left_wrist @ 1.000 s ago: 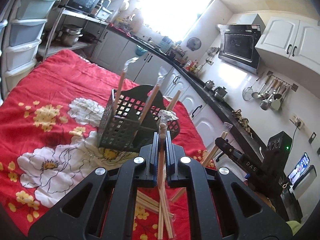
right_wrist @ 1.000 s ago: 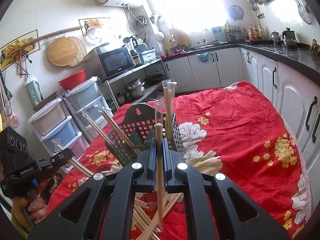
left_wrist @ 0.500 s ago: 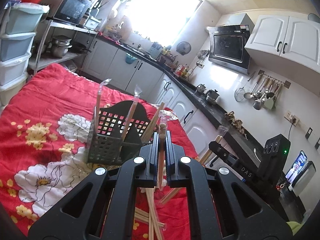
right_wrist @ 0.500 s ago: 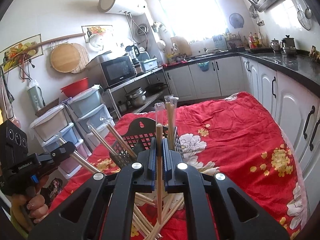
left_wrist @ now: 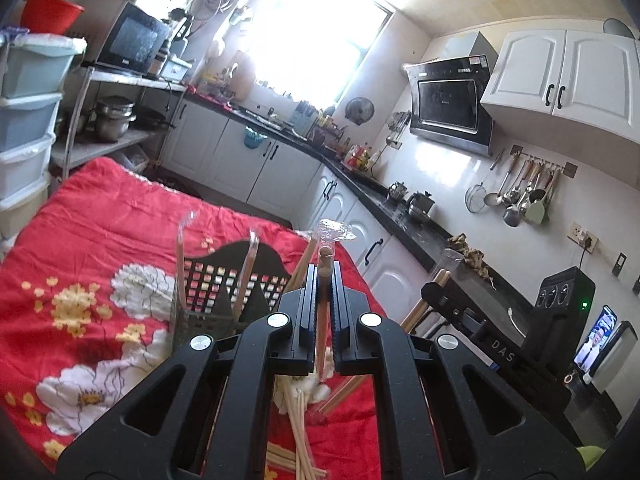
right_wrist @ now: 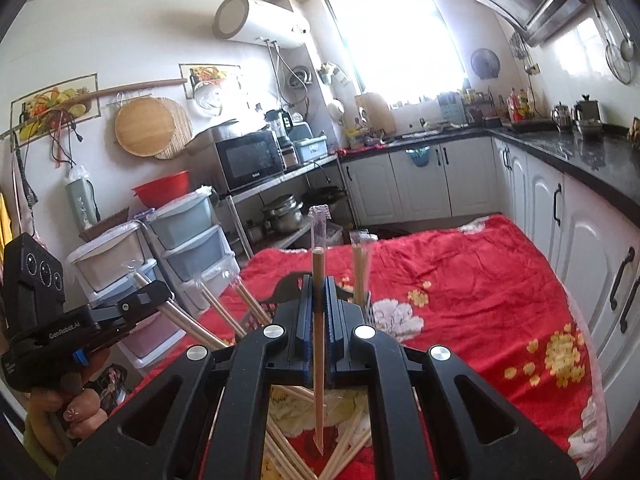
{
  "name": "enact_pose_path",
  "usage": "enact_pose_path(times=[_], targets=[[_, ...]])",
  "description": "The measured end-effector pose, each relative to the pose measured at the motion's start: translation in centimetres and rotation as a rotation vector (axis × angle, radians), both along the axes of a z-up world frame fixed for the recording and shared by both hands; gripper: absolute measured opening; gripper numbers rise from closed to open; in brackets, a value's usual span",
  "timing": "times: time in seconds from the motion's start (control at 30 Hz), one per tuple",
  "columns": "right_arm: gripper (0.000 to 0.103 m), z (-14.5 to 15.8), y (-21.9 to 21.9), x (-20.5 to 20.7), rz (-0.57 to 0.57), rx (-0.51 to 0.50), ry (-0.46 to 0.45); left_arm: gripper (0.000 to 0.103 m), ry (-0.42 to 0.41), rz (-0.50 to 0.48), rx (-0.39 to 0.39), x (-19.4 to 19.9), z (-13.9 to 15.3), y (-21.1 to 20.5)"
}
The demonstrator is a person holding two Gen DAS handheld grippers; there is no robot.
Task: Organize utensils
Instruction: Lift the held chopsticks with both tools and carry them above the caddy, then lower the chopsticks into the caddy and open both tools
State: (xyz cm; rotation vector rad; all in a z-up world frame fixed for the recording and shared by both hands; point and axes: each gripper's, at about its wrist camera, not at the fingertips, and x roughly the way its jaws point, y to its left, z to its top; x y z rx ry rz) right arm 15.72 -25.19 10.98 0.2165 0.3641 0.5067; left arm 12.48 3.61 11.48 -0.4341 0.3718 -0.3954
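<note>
Chopsticks-wise you're partway: several wrapped pairs stand in the black mesh holder point(left_wrist: 224, 300) just ahead, your left gripper point(left_wrist: 323, 312) and right gripper point(right_wrist: 318, 312) each clamp one wrapped pair, and a loose pile point(right_wrist: 296, 452) lies below on the red cloth point(right_wrist: 480, 280).

Black basket point(left_wrist: 224, 284) base hidden behind left gripper point(left_wrist: 323, 312), loose chopsticks point(right_wrist: 288, 456) cut off at frame bottom

- Bright daylight thru window point(left_wrist: 320, 40), glass blown out w/ glare
- Fisheye bends edges, dark corners
- Slight blur on cloth point(left_wrist: 100, 240)
</note>
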Motion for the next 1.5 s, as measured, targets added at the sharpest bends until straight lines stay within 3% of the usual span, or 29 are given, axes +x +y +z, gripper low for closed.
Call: enact_pose_path(times=[0.63, 1.0, 1.23, 1.5], targets=[[0.006, 5.5, 2.2, 3.3, -0.020, -0.006, -0.157, 0.003, -0.123, 0.144, 0.037, 1.8, 4.9, 2.4], [0.006, 7.2, 2.1, 5.0, -0.052, 0.012, -0.238, 0.003, -0.176, 0.208, 0.089, 2.9, 6.3, 1.2], [0.006, 6.8, 2.1, 6.0, -0.072, 0.000, -0.278, 0.003, -0.199, 0.225, 0.179, 4.1, 5.9, -1.0], [0.006, 4.7, 2.2, 7.5, -0.084, -0.012, -0.244, 0.003, -0.172, 0.228, 0.227, 5.9, 4.1, -2.4]])
